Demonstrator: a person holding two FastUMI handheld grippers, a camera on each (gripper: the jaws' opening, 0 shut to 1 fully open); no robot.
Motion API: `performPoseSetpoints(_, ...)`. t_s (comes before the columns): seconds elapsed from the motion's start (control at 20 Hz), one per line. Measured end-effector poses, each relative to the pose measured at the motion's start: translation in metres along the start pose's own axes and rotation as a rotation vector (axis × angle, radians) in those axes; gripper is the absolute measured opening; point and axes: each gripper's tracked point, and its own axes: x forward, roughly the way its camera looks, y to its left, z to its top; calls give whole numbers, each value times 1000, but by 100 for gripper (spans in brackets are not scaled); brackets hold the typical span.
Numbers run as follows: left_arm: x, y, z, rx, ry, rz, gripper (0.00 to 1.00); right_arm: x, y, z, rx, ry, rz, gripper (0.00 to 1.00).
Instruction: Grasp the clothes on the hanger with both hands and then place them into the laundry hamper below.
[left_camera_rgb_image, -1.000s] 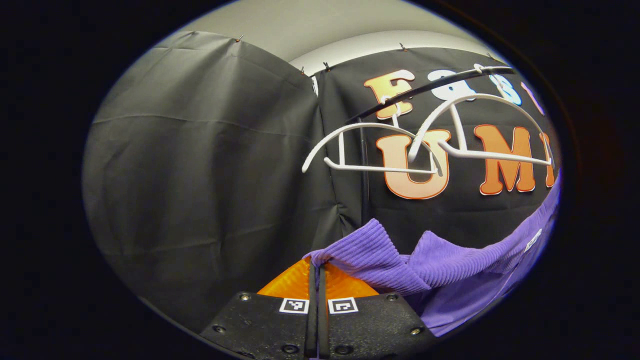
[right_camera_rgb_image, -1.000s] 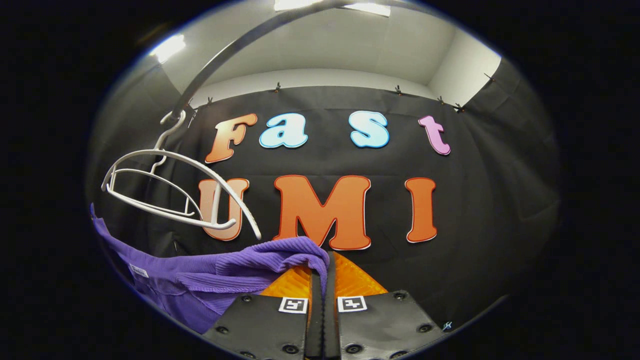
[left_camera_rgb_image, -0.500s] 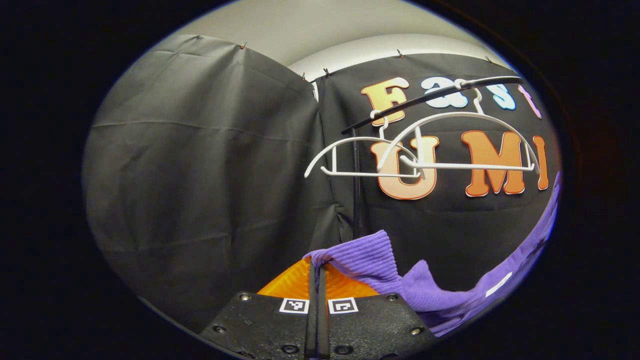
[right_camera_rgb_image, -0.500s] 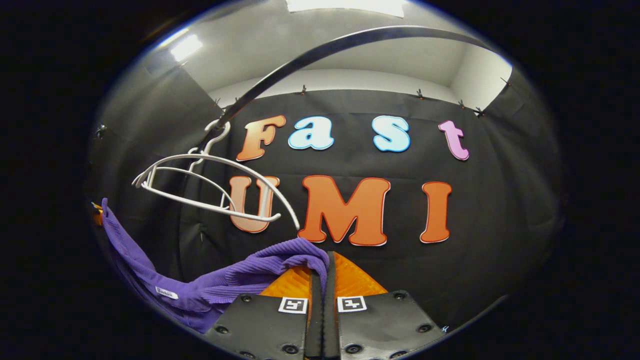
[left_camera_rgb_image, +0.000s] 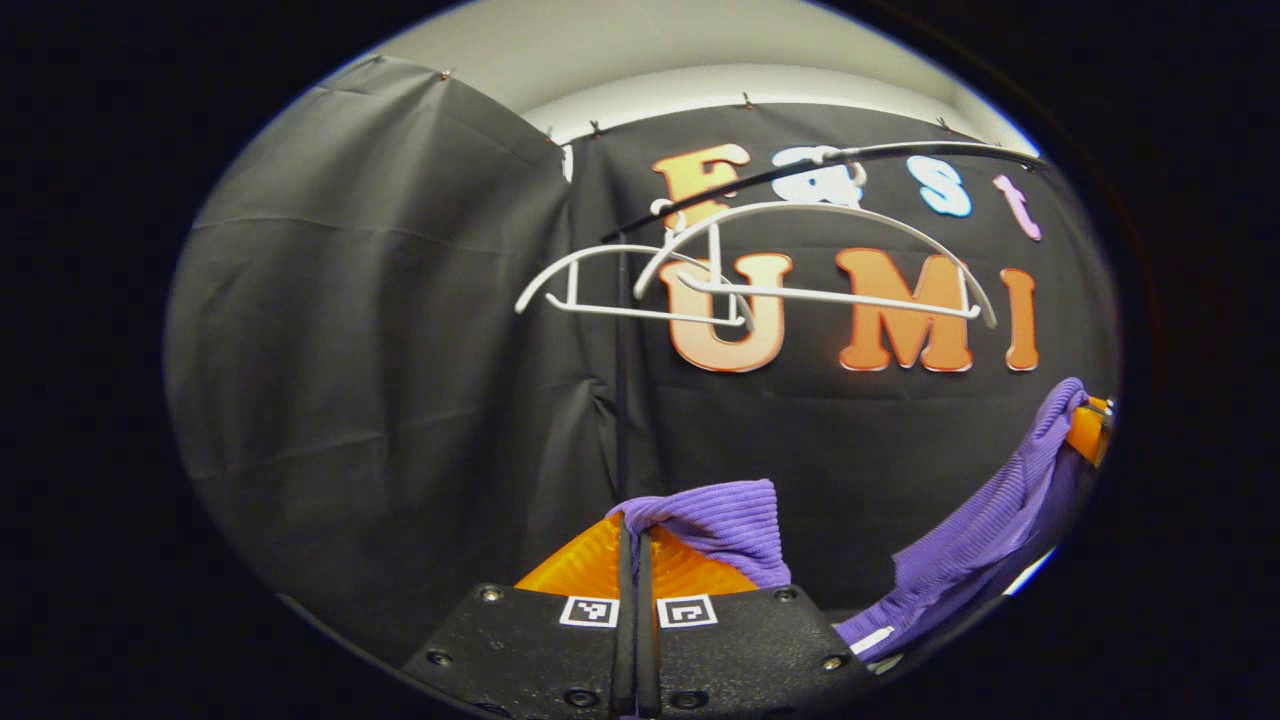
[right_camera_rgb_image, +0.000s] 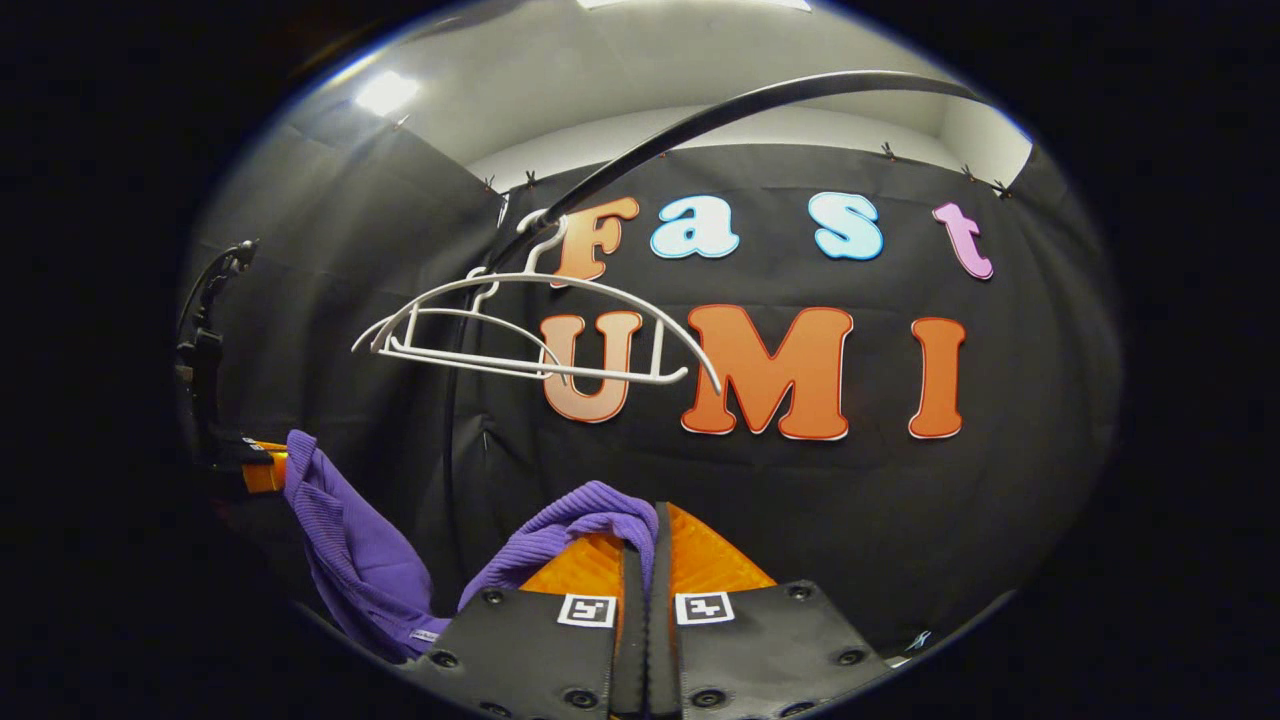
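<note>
The black cloth wall (left_camera_rgb_image: 380, 350) takes most of both views, with a pale ceiling (right_camera_rgb_image: 600, 90) above it in the upper part of the frame. In the right gripper view a dark curved rail (right_camera_rgb_image: 760, 100) crosses the top from the centre left to the upper right; in the left gripper view the same rail (left_camera_rgb_image: 900, 155) is a thin line in the upper right.

Two white hangers (left_camera_rgb_image: 800, 260) hang from this rail, bare, one partly behind the other. In the right gripper view the hangers (right_camera_rgb_image: 530, 330) are at the centre left, above the garment and apart from it.

The purple garment (left_camera_rgb_image: 990, 520) (a ribbed knit piece) is off the hangers and stretched between the two claws. In the left gripper view one end of it is folded at the bottom centre, and the other part rises along the lower right edge. In the right gripper view the garment (right_camera_rgb_image: 350, 540) sags at the lower left and comes up to the bottom centre.

The left claw (left_camera_rgb_image: 632, 540) is pressed together on a fold of the garment at the bottom centre of its own view; it also shows at the far left of the right gripper view. The right claw (right_camera_rgb_image: 645, 545) pinches the other end in the same way, with the purple cloth gripped between its black fingers (right_camera_rgb_image: 630, 620). Its orange part shows at the right edge of the left gripper view, where the cloth ends.
</note>
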Motion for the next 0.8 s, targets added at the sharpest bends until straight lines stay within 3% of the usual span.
performPoseSetpoints(0.15, -3, -17, -34, -14, 82, -149, 1, -5, 27, -33, -15, 109, -47, 4)
performPoseSetpoints(0.2, -5, -22, -49, -18, 115, -193, 1, -6, 37, -47, -23, 154, -55, 8)
performPoseSetpoints(0.35, -14, -37, -94, -51, 224, -304, 1, -6, 69, -92, -2, 277, -53, 8)
performPoseSetpoints(0.5, -18, -46, -123, -72, 330, -344, 1, -2, 93, -123, 81, 358, -17, 9)
performPoseSetpoints(0.55, -18, -50, -125, -84, 340, -352, 2, -4, 95, -129, 97, 380, -11, 5)
performPoseSetpoints(0.6, -19, -53, -126, -86, 348, -351, 1, -10, 102, -138, 107, 406, 10, 8)
performPoseSetpoints(0.7, -23, -58, -135, -88, 374, -357, 2, -12, 110, -151, 93, 441, 58, 5)
performPoseSetpoints(0.8, -30, -68, -152, -85, 423, -375, 1, -17, 114, -168, 85, 487, 89, 9)
